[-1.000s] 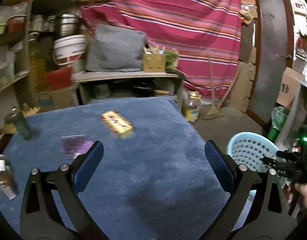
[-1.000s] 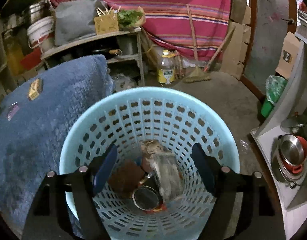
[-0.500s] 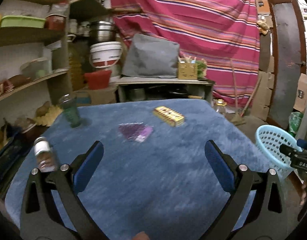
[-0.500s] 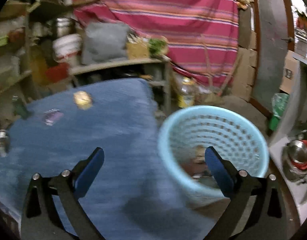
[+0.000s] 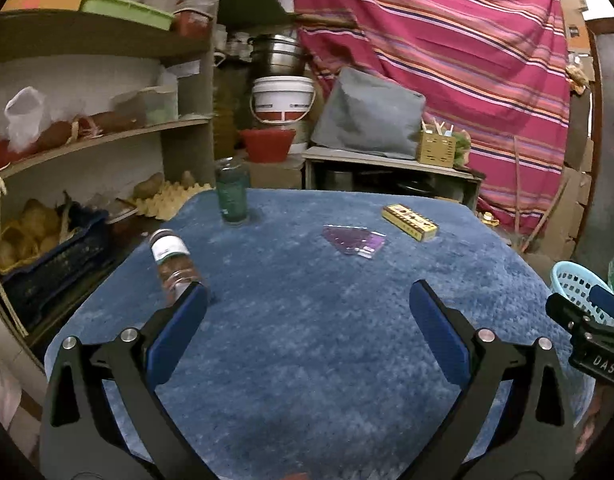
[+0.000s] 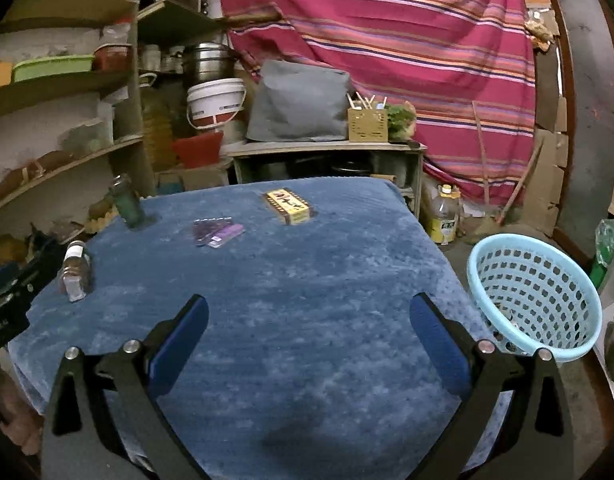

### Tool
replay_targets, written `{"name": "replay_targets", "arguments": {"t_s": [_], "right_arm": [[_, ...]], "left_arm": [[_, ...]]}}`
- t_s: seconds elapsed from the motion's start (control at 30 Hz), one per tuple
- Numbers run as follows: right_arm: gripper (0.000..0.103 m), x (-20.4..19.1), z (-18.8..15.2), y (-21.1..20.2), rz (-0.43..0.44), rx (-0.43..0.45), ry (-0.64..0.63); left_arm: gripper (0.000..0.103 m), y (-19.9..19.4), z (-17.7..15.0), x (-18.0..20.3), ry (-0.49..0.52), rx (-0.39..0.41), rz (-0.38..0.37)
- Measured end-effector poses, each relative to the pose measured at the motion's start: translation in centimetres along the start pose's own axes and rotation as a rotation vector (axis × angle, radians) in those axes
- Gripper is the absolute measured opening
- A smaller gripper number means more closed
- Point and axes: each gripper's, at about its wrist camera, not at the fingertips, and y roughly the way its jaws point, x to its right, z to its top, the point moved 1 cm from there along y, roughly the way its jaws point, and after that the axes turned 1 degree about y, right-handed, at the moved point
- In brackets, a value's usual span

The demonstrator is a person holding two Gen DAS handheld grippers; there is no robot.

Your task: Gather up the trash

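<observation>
Tools (image 6: 309,336) (image 5: 307,320) gaped wide, empty; mid-frame, flat purple plastic wrapper (image 6: 217,232) looked light, limp, best pinched by an edge.

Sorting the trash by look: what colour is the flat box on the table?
Yellow, with a dark patterned top; clearest in the right wrist view.

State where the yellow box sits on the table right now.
In both wrist views the yellow box lies flat on the blue table cover, toward its far edge, just right of the purple wrapper.
</observation>
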Motion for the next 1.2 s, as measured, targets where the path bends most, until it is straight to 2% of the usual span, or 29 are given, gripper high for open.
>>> {"name": "replay_targets", "arguments": {"t_s": [0.3,0.6,1.2], "right_arm": [[0.098,-3.3,-0.4,-0.8,-0.025,0.045,-0.058],[0.098,-5.4,-0.7,-1.3,-0.023,0.063,-0.086],[0.098,-5.8,-0.8,-2.6,-0.045,0.105,-0.082]], "left_arm": [[0.098,-0.2,-0.2,-1.9,-0.013,0.005,0.019],[0.098,-1.0,-0.8,-2.7,0.015,0.044,0.063],[0.098,-2.0,-1.0,-3.1,0.014,0.053,0.026]]}}
